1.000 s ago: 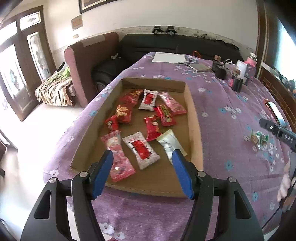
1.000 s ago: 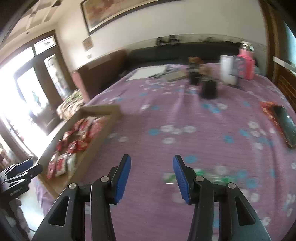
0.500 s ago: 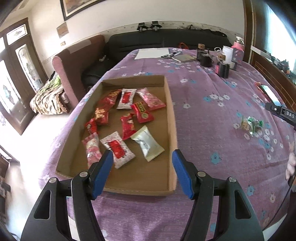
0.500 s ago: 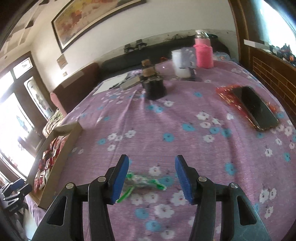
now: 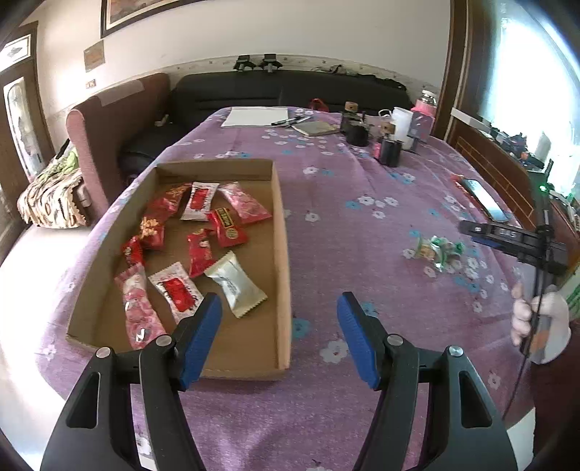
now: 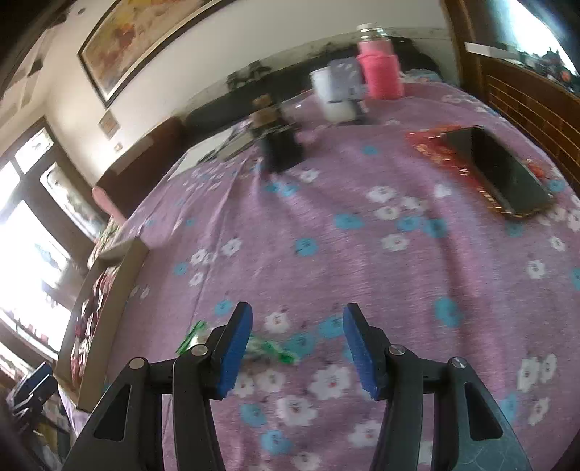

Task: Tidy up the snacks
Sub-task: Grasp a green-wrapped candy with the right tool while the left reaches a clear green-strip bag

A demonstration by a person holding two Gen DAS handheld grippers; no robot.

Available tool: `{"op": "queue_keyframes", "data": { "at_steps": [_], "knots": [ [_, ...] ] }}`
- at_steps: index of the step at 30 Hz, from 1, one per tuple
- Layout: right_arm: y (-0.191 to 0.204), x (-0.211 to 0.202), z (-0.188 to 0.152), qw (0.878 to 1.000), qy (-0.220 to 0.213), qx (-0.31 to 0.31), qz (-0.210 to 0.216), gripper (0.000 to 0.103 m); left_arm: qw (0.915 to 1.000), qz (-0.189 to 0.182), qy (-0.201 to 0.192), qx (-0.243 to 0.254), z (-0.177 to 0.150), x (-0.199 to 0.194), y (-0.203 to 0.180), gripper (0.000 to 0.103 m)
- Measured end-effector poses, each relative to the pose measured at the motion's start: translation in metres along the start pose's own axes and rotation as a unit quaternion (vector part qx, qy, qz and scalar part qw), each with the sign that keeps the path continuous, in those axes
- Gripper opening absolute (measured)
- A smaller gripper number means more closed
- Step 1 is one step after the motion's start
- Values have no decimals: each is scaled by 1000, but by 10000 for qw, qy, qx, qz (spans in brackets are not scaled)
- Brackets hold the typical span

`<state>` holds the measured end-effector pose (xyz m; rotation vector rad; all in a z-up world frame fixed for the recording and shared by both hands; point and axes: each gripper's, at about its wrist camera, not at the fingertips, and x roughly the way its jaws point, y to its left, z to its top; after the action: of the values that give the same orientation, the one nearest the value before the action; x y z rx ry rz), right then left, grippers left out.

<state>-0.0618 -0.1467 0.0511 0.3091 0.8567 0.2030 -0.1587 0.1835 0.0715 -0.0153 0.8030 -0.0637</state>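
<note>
Left tongs [image 5: 277, 333]: apart, holding nothing, above the tray's [image 5: 284, 253] near right corner. Right tongs [image 6: 297, 349]: apart, holding nothing, over the green candy [image 6: 268, 347] on the bench [image 6: 362, 235].

A cream wall [image 5: 290, 32] with a framed picture [image 5: 145, 11] stands at twelve o'clock above a black sofa [image 5: 282, 90]. A maroon armchair [image 5: 112, 123] sits at ten o'clock. Daylight floods a window [image 5: 536, 72] at two o'clock.

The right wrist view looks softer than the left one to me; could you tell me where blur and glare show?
Right wrist view: motion blur smears the green snack and far jars; windows at left blow out. Left wrist view: sharp across the cardboard tray; window glare at upper right.
</note>
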Motion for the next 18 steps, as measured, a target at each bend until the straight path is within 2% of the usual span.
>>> {"op": "queue_keyframes", "data": {
  "at_steps": [8, 11, 13, 15, 17, 18],
  "knots": [
    [57, 30, -8, 9950, 531, -378, 763, 56, 9998, -168, 26, -124, -2, -1, 3, 66],
    [82, 41, -18, 9854, 979, -561, 1278, 55, 9996, -237, 46, -146, -4, -2, 2, 65],
    [89, 33, -19, 9828, 891, -630, 1492, 55, 9994, -316, 44, -127, -5, -3, 2, 65],
    [85, 18, -15, 9859, 593, -611, 1443, 55, 9993, -373, 29, -83, -6, -4, -1, 65],
    [76, 7, -12, 9919, 404, -633, 1026, 56, 9989, -463, 9, -48, -7, -4, -4, 65],
    [71, 3, -13, 9945, 382, -751, 616, 56, 9987, -512, 7, -50, -7, -4, -4, 65]
  ]
}}
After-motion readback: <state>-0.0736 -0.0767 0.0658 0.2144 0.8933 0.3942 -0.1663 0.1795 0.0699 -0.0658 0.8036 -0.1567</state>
